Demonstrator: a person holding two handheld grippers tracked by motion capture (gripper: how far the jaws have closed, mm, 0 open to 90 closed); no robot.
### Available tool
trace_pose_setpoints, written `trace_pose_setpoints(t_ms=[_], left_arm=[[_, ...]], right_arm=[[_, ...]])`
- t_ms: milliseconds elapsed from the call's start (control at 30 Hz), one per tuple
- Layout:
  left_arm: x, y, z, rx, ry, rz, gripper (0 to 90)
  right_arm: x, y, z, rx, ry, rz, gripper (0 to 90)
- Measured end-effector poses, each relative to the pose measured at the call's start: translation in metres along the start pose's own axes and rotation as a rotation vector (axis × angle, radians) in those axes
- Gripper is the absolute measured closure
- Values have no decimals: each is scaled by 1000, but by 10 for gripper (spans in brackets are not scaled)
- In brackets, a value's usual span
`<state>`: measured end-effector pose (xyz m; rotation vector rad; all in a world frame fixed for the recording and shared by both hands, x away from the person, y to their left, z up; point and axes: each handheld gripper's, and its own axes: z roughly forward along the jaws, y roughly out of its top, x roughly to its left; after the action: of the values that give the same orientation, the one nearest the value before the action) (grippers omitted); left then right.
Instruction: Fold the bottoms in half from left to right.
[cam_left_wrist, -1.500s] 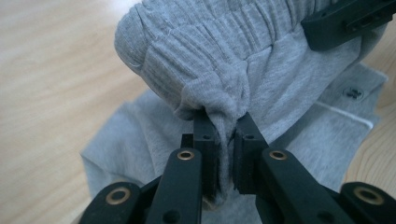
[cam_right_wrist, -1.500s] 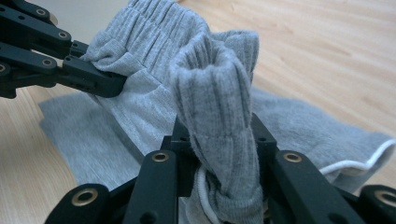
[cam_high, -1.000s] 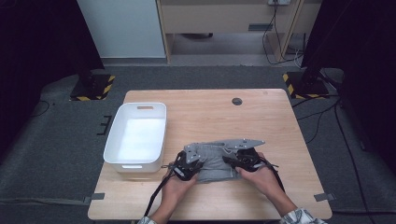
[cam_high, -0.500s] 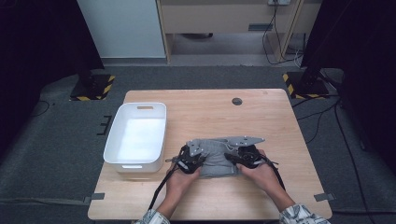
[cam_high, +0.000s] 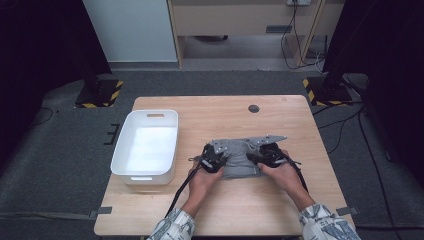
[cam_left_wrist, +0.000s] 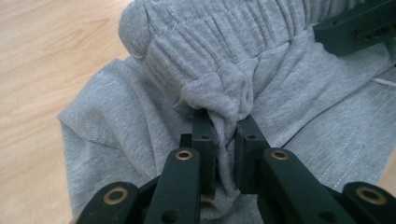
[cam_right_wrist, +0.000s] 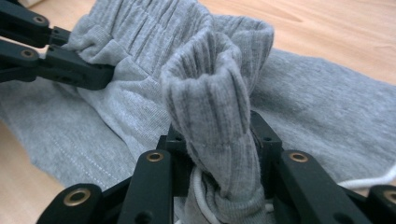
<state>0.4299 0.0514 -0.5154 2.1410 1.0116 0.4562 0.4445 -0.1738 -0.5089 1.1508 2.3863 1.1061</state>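
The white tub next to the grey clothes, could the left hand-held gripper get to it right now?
Probably yes. The white tub sits right beside the left hand-held gripper with bare table between them. But its jaws are shut on the grey garment, so it would carry that along or have to let go first.

Grey ribbed waistband (cam_right_wrist: 212, 93) between right gripper (cam_right_wrist: 219, 140) fingers

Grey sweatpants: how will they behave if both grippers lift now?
Probably floppy: the sweatpants bunch into soft folds where the left gripper pinches them. The ribbed waistband in the right gripper likely stretches. The rest would probably sag and drag.
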Motion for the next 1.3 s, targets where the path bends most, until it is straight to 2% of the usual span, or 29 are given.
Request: trace_pose_setpoints(t_ms=[100, 267, 500, 600, 633, 700, 800, 867, 900, 967, 1067, 1233, 1300], left_arm=[[3, 6, 6, 1, 7, -8, 812], [7, 10, 13, -10, 5, -12, 809], [9, 8, 12, -21, 3, -3, 771], [9, 9, 6, -41, 18, -20, 630], [9, 10, 4, -49, 25, -16, 559], [9, 11, -3, -80, 30, -1, 478], [12, 14, -13, -129, 28, -10, 424], [14, 15, -16, -153, 33, 5, 396], [15, 16, -17, -164, 33, 17, 394], [19, 17, -15, -174, 33, 11, 392], [25, 19, -7, -149, -21, -53, 376], [29, 25, 7, -98, -47, -59, 398], [30, 27, 9, -106, -65, -75, 421]], right_arm=[[-8, 8, 6, 7, -22, 13, 673], [-17, 14, 11, 7, -30, 34, 669], [-15, 10, 8, 3, -22, 30, 641], [-16, 11, 4, 2, -15, 40, 544], [-16, 11, 1, -3, -10, 41, 509], [-15, 12, -3, -12, 1, 33, 416], [-16, 16, -10, -50, -11, 23, 344], [-17, 18, -13, -76, -18, 26, 293], [-18, 19, -14, -83, -18, 24, 290], [-19, 21, -13, -83, -10, 25, 276], [-20, 25, -9, -97, 1, 44, 262], [-23, 28, 1, -97, 26, 98, 297], [-23, 28, 7, -83, 37, 96, 333]])
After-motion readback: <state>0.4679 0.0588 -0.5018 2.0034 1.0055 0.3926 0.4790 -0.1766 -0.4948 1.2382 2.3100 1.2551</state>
